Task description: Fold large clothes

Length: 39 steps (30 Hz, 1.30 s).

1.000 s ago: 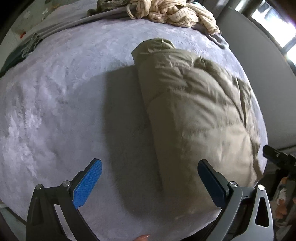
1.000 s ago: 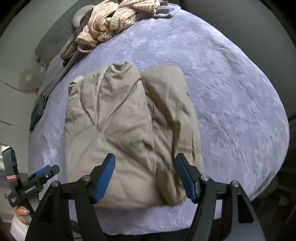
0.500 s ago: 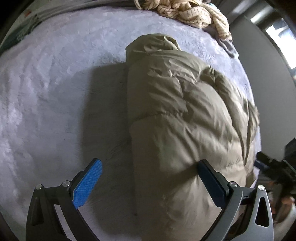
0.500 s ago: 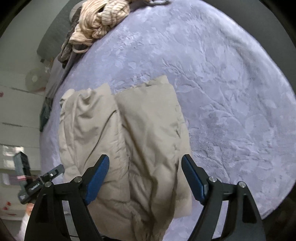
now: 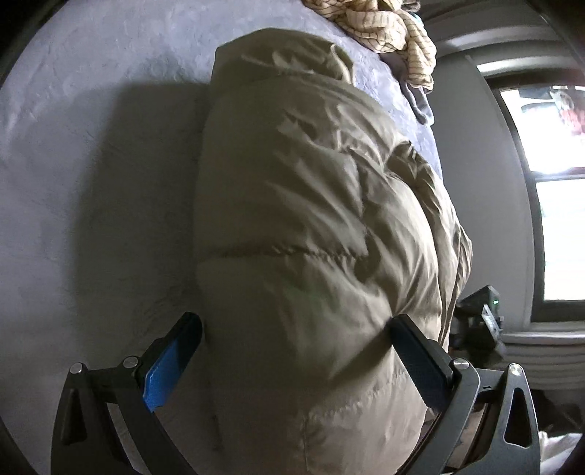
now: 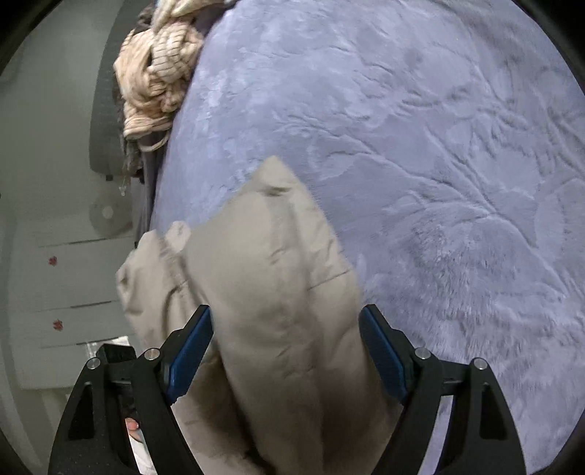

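A puffy khaki jacket (image 5: pixel 310 219), folded lengthwise, lies on the lavender plush bedspread (image 5: pixel 91 182). My left gripper (image 5: pixel 292 361) is open wide and straddles the jacket's near end. Its left blue pad (image 5: pixel 168 369) stands beside the jacket's edge, and the right finger (image 5: pixel 416 361) dents the padding from above. In the right wrist view the jacket (image 6: pixel 278 292) runs between the fingers of my right gripper (image 6: pixel 287 350). That gripper is open, its pads close along both sides of the folded roll. The near end of the jacket is hidden below both frames.
A heap of cream striped cloth (image 5: pixel 387 25) (image 6: pixel 157 80) and a grey garment (image 5: pixel 420 102) lie at the far end of the bed. A window (image 5: pixel 541 164) is to the right, white drawers (image 6: pixel 55 292) beyond the bed's edge. Bare bedspread (image 6: pixel 457 182) spreads to the right.
Both grippers have come down and forward onto the jacket, rolling as they went; each now has the jacket's near end between its fingers. The right jaws stand a little wider.
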### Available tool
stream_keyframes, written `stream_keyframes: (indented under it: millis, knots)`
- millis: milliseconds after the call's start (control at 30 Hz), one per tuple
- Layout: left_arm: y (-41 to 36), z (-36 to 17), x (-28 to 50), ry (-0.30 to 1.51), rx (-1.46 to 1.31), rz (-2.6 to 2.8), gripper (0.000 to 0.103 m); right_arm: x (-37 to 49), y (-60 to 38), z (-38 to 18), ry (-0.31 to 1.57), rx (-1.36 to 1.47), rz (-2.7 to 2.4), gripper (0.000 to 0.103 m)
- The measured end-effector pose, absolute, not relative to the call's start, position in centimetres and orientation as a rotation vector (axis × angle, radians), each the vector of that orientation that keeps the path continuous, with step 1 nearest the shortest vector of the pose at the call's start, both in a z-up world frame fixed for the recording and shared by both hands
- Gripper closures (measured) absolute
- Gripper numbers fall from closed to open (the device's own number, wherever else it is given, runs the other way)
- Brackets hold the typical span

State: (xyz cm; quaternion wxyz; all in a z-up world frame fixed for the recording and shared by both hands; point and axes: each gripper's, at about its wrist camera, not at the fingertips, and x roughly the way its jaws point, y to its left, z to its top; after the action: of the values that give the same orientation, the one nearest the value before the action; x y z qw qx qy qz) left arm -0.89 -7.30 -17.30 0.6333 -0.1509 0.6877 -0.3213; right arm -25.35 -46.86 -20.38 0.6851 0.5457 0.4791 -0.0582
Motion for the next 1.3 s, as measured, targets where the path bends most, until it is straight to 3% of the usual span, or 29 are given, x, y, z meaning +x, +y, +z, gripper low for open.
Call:
stream_keyframes:
  millis: [267, 367, 467, 600, 800, 1067, 1300]
  knots:
    - [-8.2, -18.8, -0.4, 1.603, -0.388, -0.735, 0.000, -24.0, -47.1, -23.5, 0.996, 1.405, -0.020, 0.019]
    - [-8.3, -18.8, -0.4, 1.604, -0.383, -0.733, 0.000, -23.6, -46.7, -23.1, 0.935, 1.476, 0.100, 0.000]
    - [-8.7, -18.8, -0.3, 1.604, -0.379, -0.723, 0.000, -22.7, -46.2, -21.0, 0.925, 1.420, 0.197, 0.000]
    - [-9.4, -17.8, -0.3, 1.585, -0.345, -0.711, 0.000, -19.8, -44.1, -18.2, 1.095, 1.112, 0.251, 0.000]
    - [-9.6, -18.0, 1.3, 1.556, -0.321, -0.738, 0.000, -16.2, -41.7, -19.8, 1.319, 0.877, 0.232, 0.000]
    - [-10.8, -21.7, 2.0, 1.651, -0.471, -0.832, 0.000, -15.6, -41.9, -22.9, 1.333, 0.988, 0.212, 0.000]
    - [-13.3, -20.4, 1.9, 1.630, -0.306, -0.834, 0.000, -16.2, -41.2, -22.9, 1.308, 1.022, 0.110, 0.000]
